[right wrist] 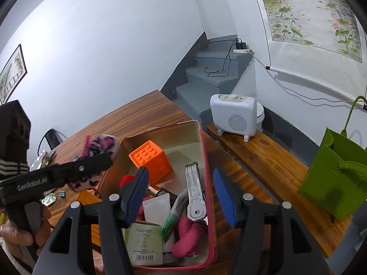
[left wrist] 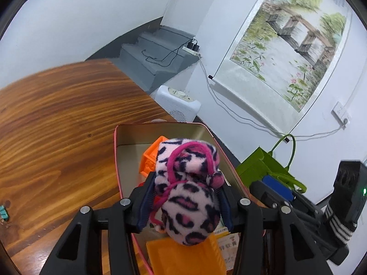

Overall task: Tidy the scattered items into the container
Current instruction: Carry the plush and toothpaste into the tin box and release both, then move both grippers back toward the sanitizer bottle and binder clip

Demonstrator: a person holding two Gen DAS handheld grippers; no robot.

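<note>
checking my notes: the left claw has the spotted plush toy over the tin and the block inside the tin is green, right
Not quite: the block inside the tin is orange, not green, as the right wrist view shows plainly. The rest holds: the left claw has the spotted plush toy between its pads over the tin.

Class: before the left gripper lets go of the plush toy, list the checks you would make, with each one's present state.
1. Plush toy between the left gripper pads: ok.
2. Toy fully over the tin: cannot tell; the views disagree.
3. Free room in tin beside orange cube: ok.
4. Right gripper open, empty: ok.
5. Right gripper clear of the drop: not ok, it hangs over the tin.
</note>
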